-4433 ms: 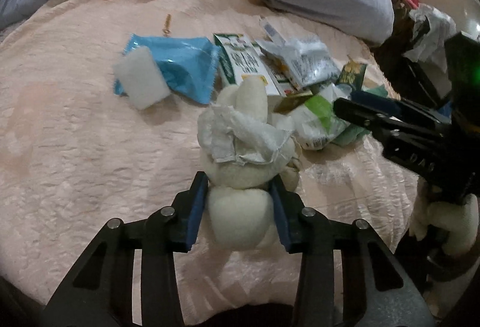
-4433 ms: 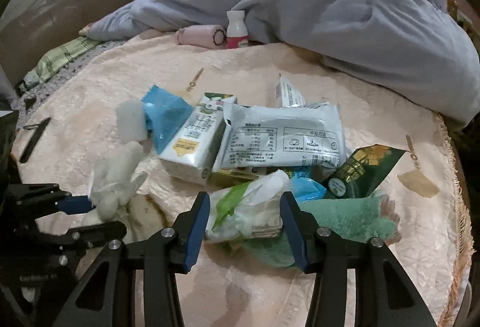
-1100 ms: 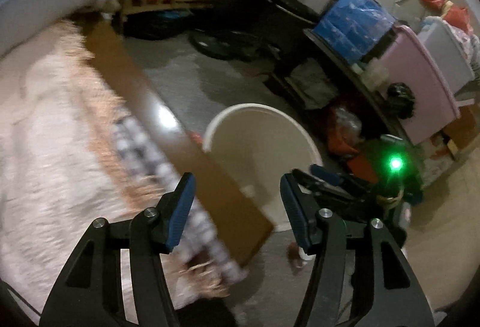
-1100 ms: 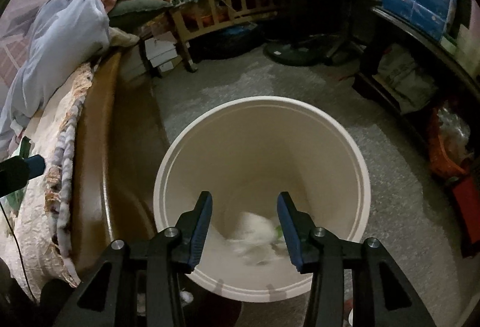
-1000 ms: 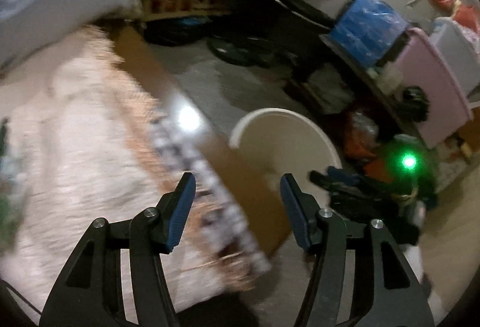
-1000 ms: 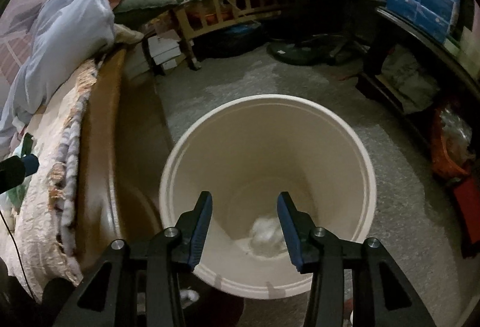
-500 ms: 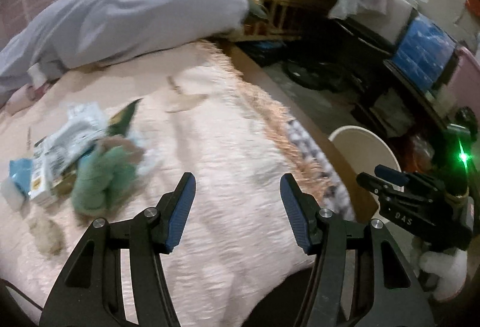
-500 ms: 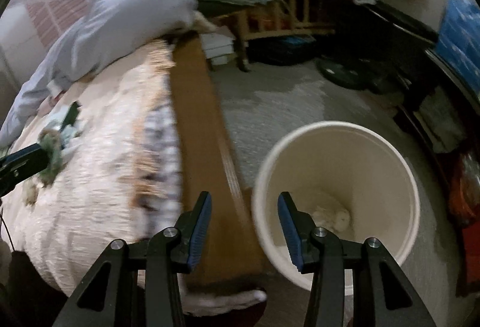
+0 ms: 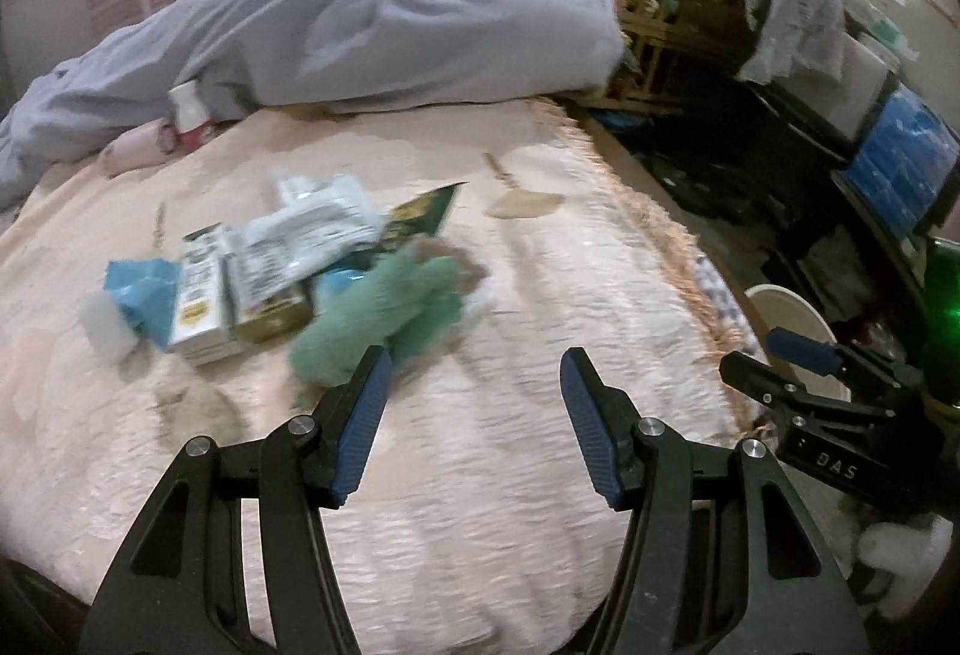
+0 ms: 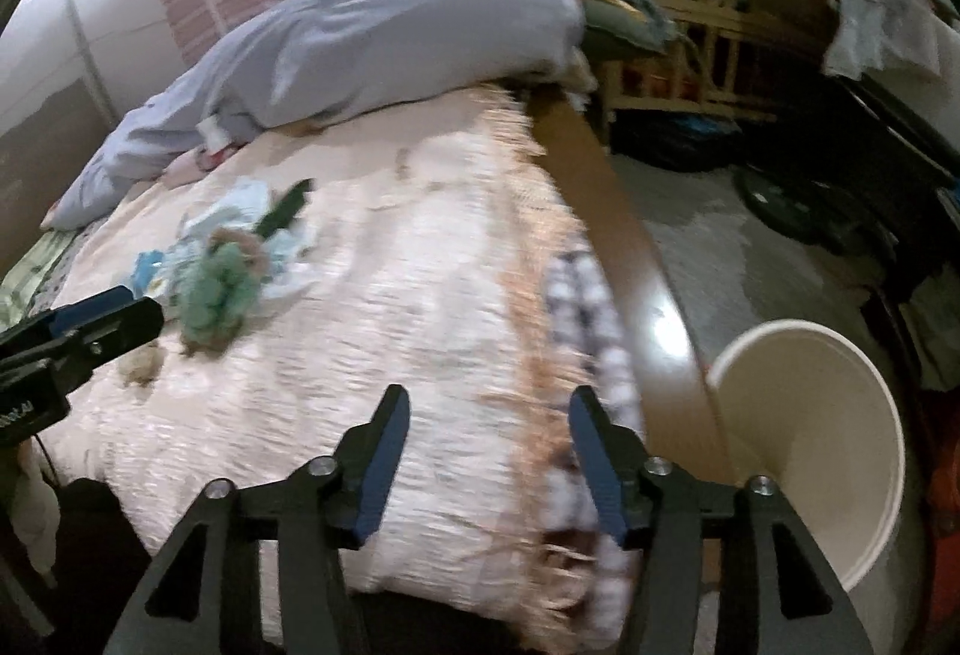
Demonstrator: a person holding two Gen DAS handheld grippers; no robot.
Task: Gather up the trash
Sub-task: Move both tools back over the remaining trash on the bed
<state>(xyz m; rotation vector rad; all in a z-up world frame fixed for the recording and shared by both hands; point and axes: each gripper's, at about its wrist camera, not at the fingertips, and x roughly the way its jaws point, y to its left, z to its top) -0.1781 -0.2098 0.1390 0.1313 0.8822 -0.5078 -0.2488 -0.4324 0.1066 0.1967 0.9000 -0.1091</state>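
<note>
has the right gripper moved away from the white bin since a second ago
Yes. The right gripper hung right over the white bin then; now the bin sits off to its right and the jaws, empty and opening, are over the pink bedspread.

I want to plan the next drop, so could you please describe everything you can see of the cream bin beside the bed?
The cream bin is a round, smooth, plastic-looking bucket with a thin rolled rim, open at the top with no lid. It stands on the grey floor, hard against the bed's brown wooden side rail; whether they touch is unclear. From the right wrist view only its bare inner wall shows, not the bottom. In the left wrist view just part of its rim shows, behind the right tool.
</note>
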